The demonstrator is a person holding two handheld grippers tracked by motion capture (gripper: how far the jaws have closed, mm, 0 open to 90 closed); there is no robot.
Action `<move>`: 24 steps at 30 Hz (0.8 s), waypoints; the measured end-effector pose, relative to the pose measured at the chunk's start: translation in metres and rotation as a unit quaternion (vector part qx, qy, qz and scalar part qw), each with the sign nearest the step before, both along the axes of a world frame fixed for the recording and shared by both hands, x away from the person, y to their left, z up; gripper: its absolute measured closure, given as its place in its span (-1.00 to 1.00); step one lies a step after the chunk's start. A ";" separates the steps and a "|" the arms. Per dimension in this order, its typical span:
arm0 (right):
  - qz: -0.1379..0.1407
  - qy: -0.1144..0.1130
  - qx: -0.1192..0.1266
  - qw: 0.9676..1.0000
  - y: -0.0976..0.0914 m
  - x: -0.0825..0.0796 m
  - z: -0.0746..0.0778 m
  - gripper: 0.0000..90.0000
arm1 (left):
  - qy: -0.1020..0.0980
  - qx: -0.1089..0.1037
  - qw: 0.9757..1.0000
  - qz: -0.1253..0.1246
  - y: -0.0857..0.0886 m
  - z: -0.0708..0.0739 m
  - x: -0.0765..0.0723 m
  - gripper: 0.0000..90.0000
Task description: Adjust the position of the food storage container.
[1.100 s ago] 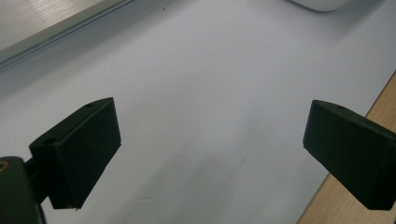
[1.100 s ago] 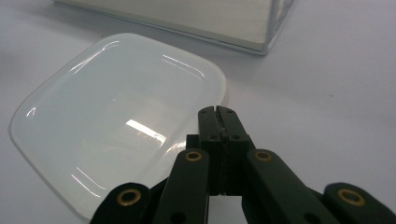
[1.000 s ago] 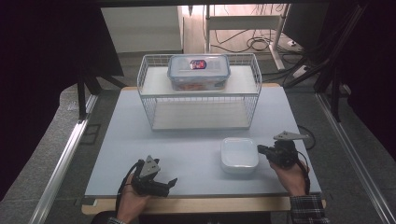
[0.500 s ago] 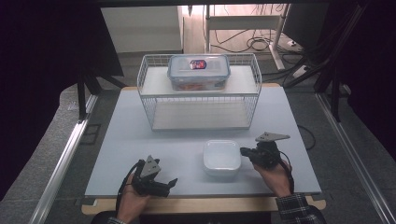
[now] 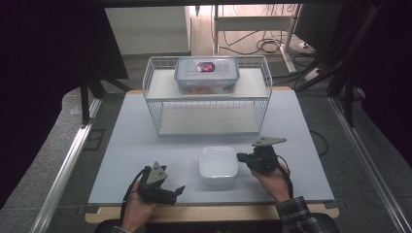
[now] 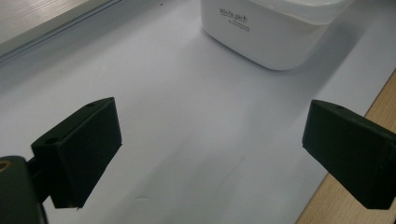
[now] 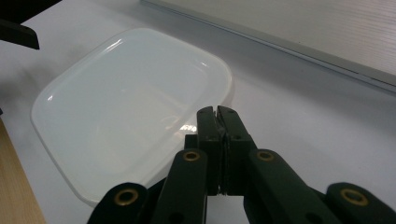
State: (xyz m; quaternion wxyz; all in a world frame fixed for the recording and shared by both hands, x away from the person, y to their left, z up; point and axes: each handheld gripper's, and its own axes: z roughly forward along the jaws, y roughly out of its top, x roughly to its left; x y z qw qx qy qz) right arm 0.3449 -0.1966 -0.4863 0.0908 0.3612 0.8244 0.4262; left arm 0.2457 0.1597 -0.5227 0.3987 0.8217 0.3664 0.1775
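Nearest to us, at the front edge of the desk (image 5: 145, 145) toward its left corner, our left claw (image 5: 167, 191) rests low with its jaws spread wide and nothing between them; in the left gripper view only bare pale desk lies between the two black pads. Just right of it, near the middle of the front edge, sits the white container (image 5: 218, 166): a squat, rounded-square plastic box, glossy, with a smooth white lid whose centre panel is slightly sunken and a lip that overhangs the body. In the left gripper view a small line of dark script runs along its side wall (image 6: 261, 32). Our right claw (image 5: 240, 157) is at the container's right side, jaws pressed together on nothing, the tips right at the lid's edge; in the right gripper view they overlap the rim of the lid (image 7: 130, 107), though we cannot tell whether they touch it. Farther back, toward the far edge of the desk, stands a white wire rack (image 5: 209, 97). On its top shelf sits a clear lidded box (image 5: 206, 75) with a colourful label.
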 end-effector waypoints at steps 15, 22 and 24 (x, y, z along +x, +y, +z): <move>0.018 -0.036 0.005 0.999 -0.019 -0.016 0.006 -0.40 | 0.013 -0.005 1.000 0.003 0.003 0.001 0.001 -0.88; 0.038 -0.057 -0.013 0.998 -0.014 -0.027 0.002 -0.75 | 0.020 -0.012 1.000 0.014 0.006 0.001 0.003 -0.92; 0.038 -0.063 -0.025 0.997 -0.013 -0.029 0.002 -0.79 | 0.021 -0.012 1.000 0.014 0.006 0.001 0.003 -0.92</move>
